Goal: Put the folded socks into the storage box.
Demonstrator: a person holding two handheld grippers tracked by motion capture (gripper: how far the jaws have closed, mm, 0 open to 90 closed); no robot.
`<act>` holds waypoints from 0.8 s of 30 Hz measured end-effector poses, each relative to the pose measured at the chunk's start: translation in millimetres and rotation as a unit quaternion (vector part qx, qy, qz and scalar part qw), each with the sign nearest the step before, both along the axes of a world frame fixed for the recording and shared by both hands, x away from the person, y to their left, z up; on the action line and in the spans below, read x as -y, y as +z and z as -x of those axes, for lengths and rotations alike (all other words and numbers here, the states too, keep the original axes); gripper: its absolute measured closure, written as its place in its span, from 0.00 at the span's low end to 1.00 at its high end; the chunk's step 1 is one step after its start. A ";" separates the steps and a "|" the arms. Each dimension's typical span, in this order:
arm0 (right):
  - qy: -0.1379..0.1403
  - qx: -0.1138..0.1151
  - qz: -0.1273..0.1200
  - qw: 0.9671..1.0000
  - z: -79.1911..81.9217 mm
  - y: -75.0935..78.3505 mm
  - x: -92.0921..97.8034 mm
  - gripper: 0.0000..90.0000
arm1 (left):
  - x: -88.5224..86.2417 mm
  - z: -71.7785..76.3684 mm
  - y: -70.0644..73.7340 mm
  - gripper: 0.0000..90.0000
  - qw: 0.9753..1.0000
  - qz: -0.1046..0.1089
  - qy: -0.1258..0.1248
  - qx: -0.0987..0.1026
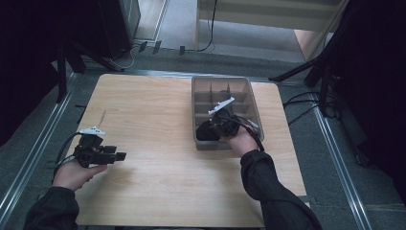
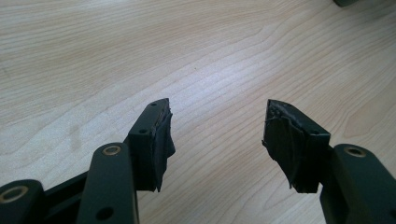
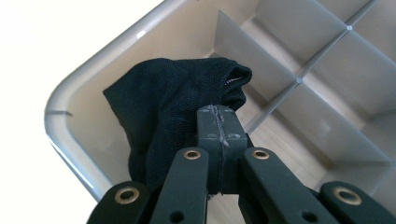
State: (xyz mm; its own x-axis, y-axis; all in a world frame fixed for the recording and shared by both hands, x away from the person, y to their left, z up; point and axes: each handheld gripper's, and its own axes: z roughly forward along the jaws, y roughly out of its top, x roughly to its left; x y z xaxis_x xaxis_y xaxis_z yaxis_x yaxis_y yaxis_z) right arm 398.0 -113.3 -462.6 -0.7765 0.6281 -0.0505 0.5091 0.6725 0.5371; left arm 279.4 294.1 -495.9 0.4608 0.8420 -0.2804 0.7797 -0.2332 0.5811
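Note:
A grey plastic bin (image 1: pixel 194 96) with dividers stands at the table's far right. A black sock (image 1: pixel 206 132) hangs in its near-left compartment. My right gripper (image 1: pixel 218 125) reaches over the bin's near rim. In the right gripper view the sock (image 3: pixel 159 102) is bunched against the bin's rounded corner (image 3: pixel 60 100), with the right gripper (image 3: pixel 217 114) shut on its fabric. My left gripper (image 1: pixel 119 156) hovers low over the wood at the near left. In the left gripper view it (image 2: pixel 218 109) stands open over bare wood, nothing between its jaws.
The wooden table (image 1: pixel 158 120) is ringed by metal rails and dark stands with cables on the floor. Thin divider walls (image 3: pixel 299 79) split the bin into several compartments. A small dark thing (image 1: pixel 222 91) lies in a far compartment, too small to identify.

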 end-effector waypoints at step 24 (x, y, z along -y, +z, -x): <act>0.035 -0.015 0.046 0.998 10.6 -12.8 -13.6 1.00 | -0.2 -0.3 -0.4 0.45 1.000 0.000 -0.001 -0.002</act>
State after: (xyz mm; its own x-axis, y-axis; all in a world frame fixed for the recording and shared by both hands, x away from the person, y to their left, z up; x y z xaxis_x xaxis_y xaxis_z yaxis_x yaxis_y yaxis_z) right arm 387.5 -99.7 -475.4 -0.8207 0.5656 -0.0811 0.4739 0.7531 0.4563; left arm 279.8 294.3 -496.4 0.4613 0.8412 -0.2823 0.7816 -0.2347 0.5780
